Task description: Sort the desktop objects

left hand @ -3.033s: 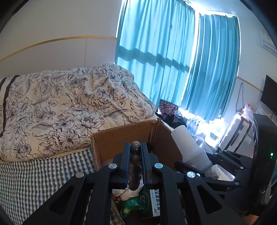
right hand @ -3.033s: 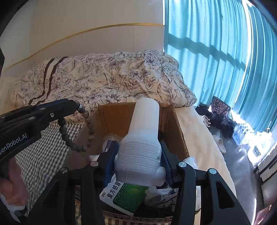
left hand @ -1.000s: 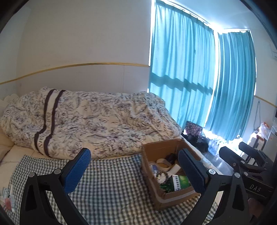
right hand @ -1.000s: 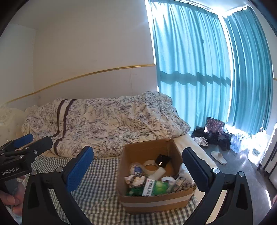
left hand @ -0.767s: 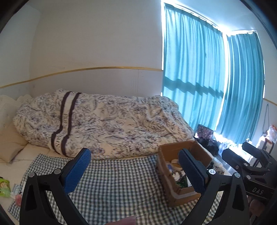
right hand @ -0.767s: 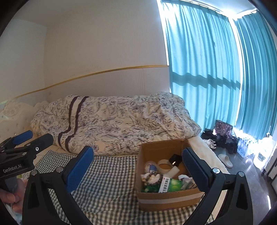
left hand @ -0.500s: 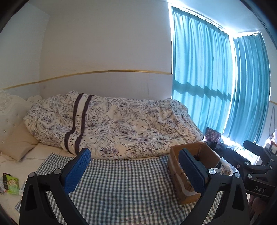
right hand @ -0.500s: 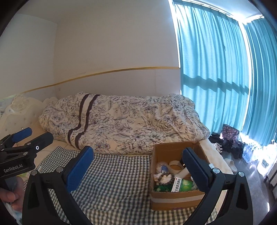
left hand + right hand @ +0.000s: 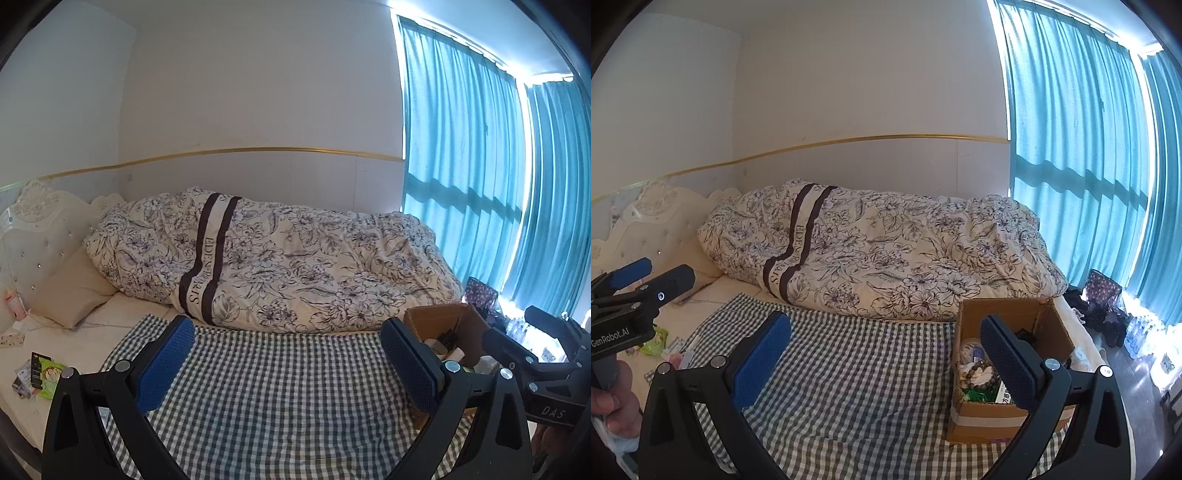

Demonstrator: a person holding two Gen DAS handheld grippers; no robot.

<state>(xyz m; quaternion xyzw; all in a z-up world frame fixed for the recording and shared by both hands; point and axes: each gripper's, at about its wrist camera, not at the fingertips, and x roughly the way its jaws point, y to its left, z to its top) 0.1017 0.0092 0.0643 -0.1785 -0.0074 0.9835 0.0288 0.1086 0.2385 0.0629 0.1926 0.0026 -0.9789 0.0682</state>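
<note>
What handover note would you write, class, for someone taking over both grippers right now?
Left gripper: open, empty, held above the checked cloth.
Right gripper: open, empty, also over the cloth.
Cardboard box: on the cloth's right end, beside the floral duvet. Inside it: a bead bracelet, a green medicine box, a tape roll and more.
Done: those items are boxed, and nothing loose shows on the cloth itself.
Left: small packets lie on the sheet near the pillow, at the left. Probably collect those next.
</note>
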